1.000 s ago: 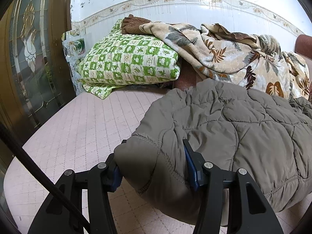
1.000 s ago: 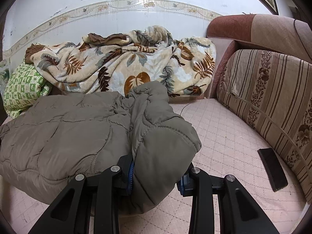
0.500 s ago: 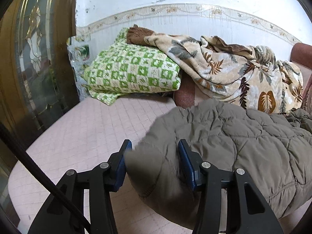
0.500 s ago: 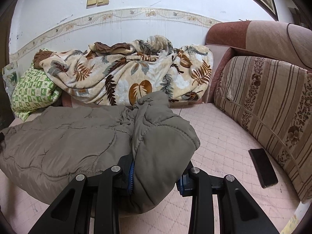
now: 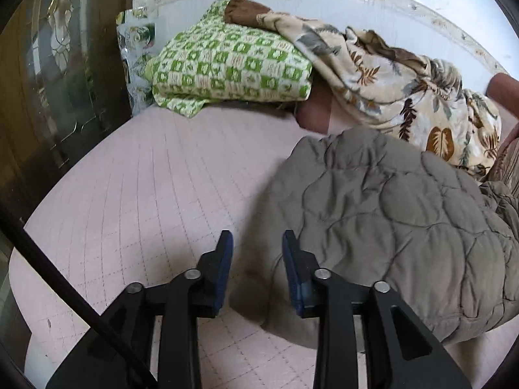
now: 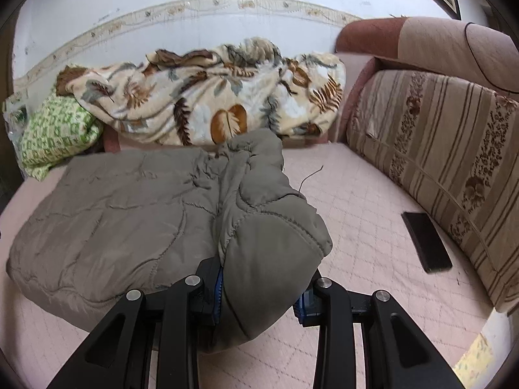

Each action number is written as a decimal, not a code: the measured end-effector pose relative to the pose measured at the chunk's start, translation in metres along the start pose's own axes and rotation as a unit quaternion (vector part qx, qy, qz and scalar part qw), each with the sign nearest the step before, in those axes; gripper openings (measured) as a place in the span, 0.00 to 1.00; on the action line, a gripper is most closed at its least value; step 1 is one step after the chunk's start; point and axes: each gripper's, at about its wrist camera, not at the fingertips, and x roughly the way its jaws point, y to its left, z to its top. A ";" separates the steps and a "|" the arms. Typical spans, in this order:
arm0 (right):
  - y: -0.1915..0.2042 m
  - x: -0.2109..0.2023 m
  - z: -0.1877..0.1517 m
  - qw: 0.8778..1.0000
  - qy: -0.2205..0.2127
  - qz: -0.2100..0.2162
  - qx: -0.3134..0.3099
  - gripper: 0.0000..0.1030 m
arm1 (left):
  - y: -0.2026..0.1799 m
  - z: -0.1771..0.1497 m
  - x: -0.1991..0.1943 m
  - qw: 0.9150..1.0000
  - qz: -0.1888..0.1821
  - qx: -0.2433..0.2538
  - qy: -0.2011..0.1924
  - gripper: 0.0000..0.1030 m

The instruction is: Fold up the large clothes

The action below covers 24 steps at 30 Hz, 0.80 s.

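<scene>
A large olive-grey quilted jacket (image 5: 389,227) lies folded on the pink quilted sofa seat (image 5: 146,194). In the left wrist view my left gripper (image 5: 256,243) is open and empty, its blue-padded fingers just off the jacket's left edge. In the right wrist view my right gripper (image 6: 262,288) is shut on a thick fold at the jacket's right end (image 6: 269,246), holding it bunched between the fingers; the rest of the jacket (image 6: 113,210) spreads to the left.
A green checked pillow (image 5: 227,64) and a leaf-patterned blanket (image 6: 211,97) are heaped at the back. A striped sofa cushion (image 6: 438,162) stands at right, with a black phone (image 6: 426,241) on the seat beside it. A glass-panelled door (image 5: 48,81) is at left.
My left gripper let go of the jacket's left end and drew back; the jacket settled onto the seat. My right gripper kept its hold and rose slightly.
</scene>
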 end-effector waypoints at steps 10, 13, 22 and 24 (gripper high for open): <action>-0.045 0.056 -0.046 0.980 0.145 0.040 0.128 0.61 | -0.018 -0.011 0.021 0.998 0.019 0.040 0.036 0.39; -0.080 0.060 -0.051 0.958 0.168 0.067 0.224 0.73 | -0.026 -0.011 0.013 0.998 0.017 0.053 0.021 0.44; -0.105 -0.004 -0.035 0.970 0.055 0.053 0.231 0.47 | -0.049 -0.009 -0.007 0.996 0.004 0.082 -0.028 0.51; -0.095 -0.010 -0.028 0.976 0.030 0.069 0.203 0.37 | -0.056 -0.010 -0.005 0.995 0.007 0.094 -0.028 0.54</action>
